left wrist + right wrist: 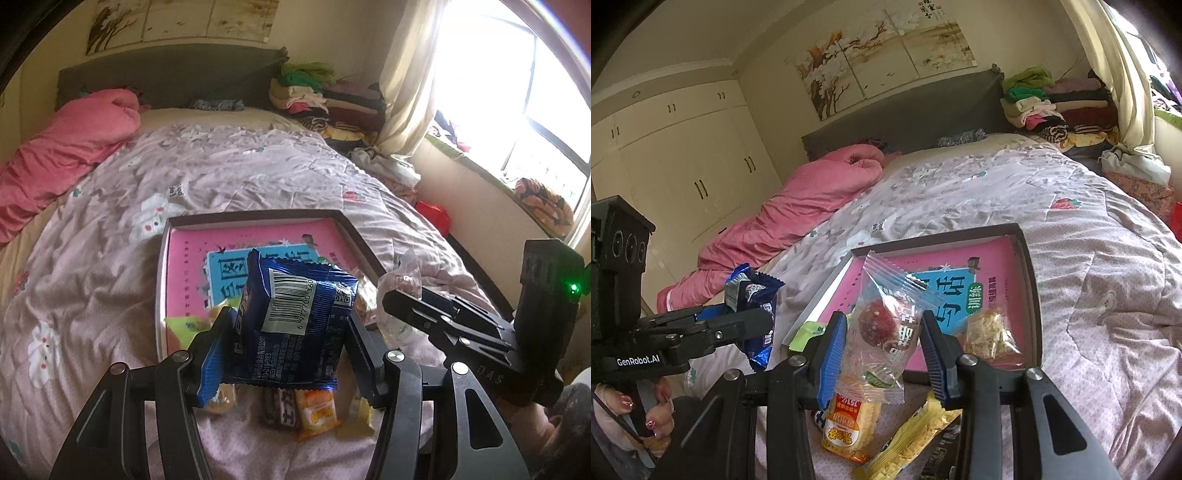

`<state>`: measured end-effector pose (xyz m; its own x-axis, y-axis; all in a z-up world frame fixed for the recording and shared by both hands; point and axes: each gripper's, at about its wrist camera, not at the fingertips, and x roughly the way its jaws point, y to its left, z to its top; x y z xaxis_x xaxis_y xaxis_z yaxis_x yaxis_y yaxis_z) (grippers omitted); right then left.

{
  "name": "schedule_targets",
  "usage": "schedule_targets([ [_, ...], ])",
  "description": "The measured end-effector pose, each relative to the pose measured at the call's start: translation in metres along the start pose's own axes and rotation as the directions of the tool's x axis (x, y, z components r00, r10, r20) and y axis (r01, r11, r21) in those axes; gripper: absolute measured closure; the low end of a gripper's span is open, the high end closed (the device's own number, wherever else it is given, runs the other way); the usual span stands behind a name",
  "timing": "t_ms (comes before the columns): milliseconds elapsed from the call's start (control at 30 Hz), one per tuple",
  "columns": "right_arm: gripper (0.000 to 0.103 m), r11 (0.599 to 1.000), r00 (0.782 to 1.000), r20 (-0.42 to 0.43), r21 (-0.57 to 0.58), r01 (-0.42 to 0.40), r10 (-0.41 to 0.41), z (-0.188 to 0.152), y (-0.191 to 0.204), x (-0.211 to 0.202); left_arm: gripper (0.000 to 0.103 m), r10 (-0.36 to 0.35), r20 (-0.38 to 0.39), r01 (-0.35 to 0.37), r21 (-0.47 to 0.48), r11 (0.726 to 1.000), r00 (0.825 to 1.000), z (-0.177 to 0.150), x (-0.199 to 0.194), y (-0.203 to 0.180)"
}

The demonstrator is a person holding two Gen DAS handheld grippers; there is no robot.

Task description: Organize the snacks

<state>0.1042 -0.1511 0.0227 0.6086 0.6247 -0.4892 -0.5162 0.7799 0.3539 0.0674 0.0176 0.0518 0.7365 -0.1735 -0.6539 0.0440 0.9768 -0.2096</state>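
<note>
Two grippers are up over the bed, each with a snack packet between its jaws. Left gripper [291, 332]: jaws roughly half open and pressed against the sides of a blue foil packet [295, 317], barcode side facing the camera, held clear of the bedspread [110, 288]. Right gripper [886, 343]: jaws narrower, closed on a clear packet [886, 317] with a round red sweet visible inside; top seal of the packet points up and away.

Shallow dark-rimmed box [1032, 295] lies on the bedspread just beyond both grippers, lined with a pink and blue printed sheet. Inside it: a clear packet of pale yellow snack [991, 332] at the near right corner, and a green packet [807, 334] at the near left edge.

Loose on the bedspread below the jaws, outside the box: an orange packet [849, 424], a yellow packet [908, 439] and a dark brown wrapped bar [280, 408], close together.

Pink quilt [62, 155] is bundled along the far left side of the bed. Folded clothes [325, 99] are stacked by the headboard, near the curtain.
</note>
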Motion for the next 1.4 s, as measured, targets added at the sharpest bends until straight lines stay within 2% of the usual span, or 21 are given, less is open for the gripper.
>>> schedule_targets([
  [533,0.062,0.997,0.995,0.068,-0.012,0.076,-0.075,0.019,-0.018,-0.003,0.043,-0.005,0.022,0.006,-0.046,0.999,1.0,0.022,0.026,0.012],
  [833,0.062,0.996,0.994,0.056,0.013,0.09,-0.091,0.023,-0.031,0.006,0.043,-0.048,-0.005,0.047,-0.102,0.994,0.999,0.03,0.055,0.023],
  [1400,0.062,0.997,0.997,0.019,0.002,0.074,-0.074,0.028,-0.032,0.029,0.043,-0.052,-0.06,0.046,-0.096,0.994,0.997,0.03,0.094,0.019],
])
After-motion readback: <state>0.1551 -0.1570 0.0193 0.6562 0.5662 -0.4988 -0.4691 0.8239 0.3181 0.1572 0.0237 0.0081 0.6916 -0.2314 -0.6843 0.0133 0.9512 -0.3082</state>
